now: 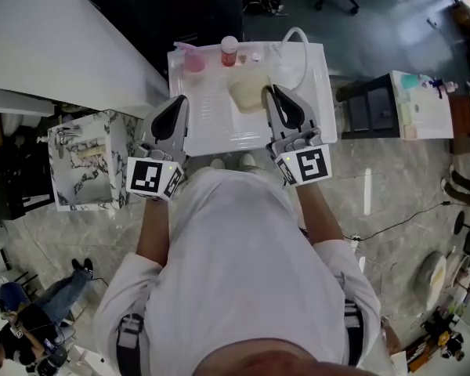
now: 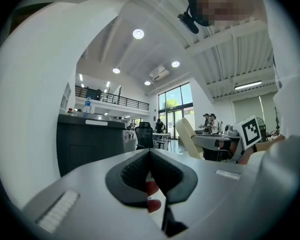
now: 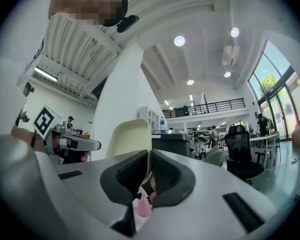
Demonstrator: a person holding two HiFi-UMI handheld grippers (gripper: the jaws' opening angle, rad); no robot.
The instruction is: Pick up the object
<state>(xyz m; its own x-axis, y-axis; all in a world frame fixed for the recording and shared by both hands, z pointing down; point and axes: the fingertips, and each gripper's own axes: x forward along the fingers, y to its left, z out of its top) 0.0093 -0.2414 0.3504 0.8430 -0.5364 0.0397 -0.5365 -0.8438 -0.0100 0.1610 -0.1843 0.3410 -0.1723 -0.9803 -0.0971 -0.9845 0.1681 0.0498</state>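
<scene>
Grey right tongs (image 3: 149,155): jaws drawn almost together, pinching the cream slab (image 3: 132,139) at its lower part. A sliver of cream shows in the slit between the pads.

Grey left tongs (image 2: 150,154): jaws together at the tips, nothing in them. Only red shapes from below show through the gap behind the tips.

Cream slab: thin, with rounded top corners. It is clear of the white worktop (image 1: 211,128) and level with both tongs. In the head view it sits at centre, just left of the right tongs' tip.

Orientation: in the right gripper view it stands upright, broad face to the camera, rounded end toward the top of the frame. In the left gripper view it leans, its top toward the upper left. Long axis judged near-vertical with a slight tilt; the exact lean cannot be fixed.

Beneath, on the worktop:
- pink spray bottle (image 1: 193,58), along the upper edge
- red-capped bottle (image 1: 229,50), along the upper edge
- white hose (image 1: 298,37), looping at the upper right

Risks, as judged:
- The hold is small and low on a tall piece, so the slab may swing about the pinch, or slide out if the tongs roll or jolt.
- A fall would likely land among the bottles and could tip them.
- The left tongs carry no share, so there is no second hold to check a twist.
</scene>
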